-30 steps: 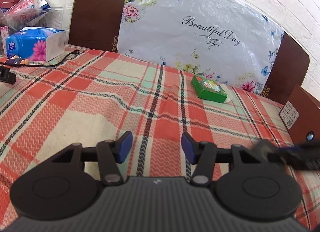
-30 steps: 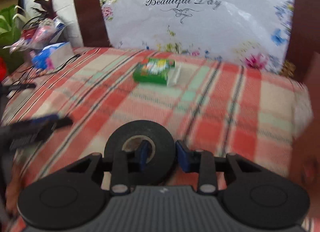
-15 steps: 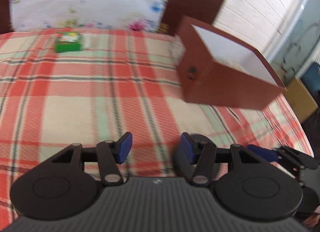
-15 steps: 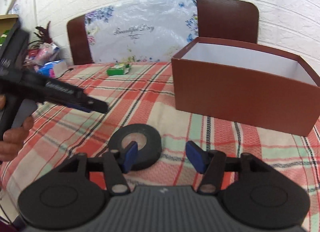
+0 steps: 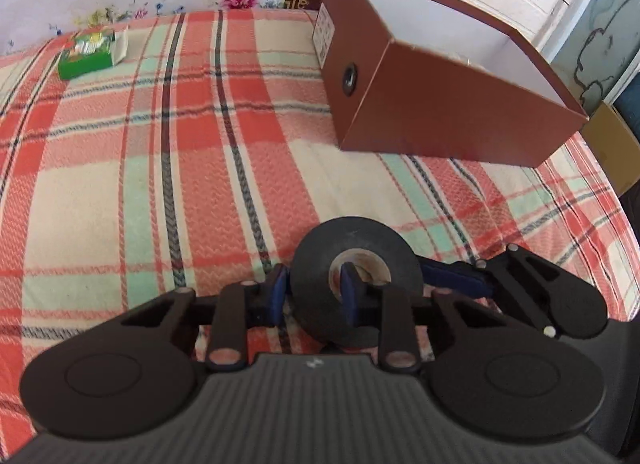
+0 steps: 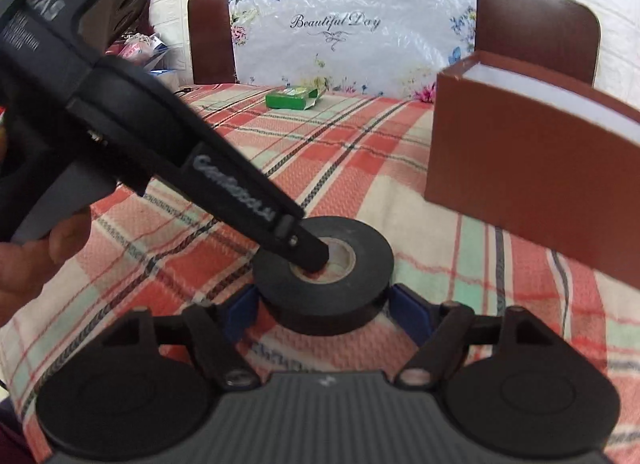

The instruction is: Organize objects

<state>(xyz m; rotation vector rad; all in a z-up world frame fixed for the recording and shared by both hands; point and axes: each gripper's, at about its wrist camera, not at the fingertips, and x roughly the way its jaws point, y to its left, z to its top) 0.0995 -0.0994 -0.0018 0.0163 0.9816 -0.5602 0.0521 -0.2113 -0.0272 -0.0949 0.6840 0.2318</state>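
Observation:
A black tape roll [image 5: 356, 260] lies on the plaid tablecloth [image 5: 160, 192]. My left gripper [image 5: 314, 296] is closed across its near wall, one finger outside and one inside the core hole. In the right wrist view the roll [image 6: 324, 280] sits between the wide-open fingers of my right gripper [image 6: 324, 318], which do not touch it. The left gripper's finger [image 6: 308, 252] reaches into the core there. An open brown box [image 5: 440, 76] with a white inside stands to the right, and also shows in the right wrist view [image 6: 532, 184].
A green packet [image 5: 90, 52] lies at the table's far left, also visible in the right wrist view [image 6: 292, 98]. A flowered plastic bag [image 6: 348, 36] leans on two brown chair backs behind the table. The table's right edge [image 5: 616, 200] drops off near the box.
My left gripper swung right, came down and shut on the tape roll. My right gripper let go of the roll, opened wide and now frames it from the near side.

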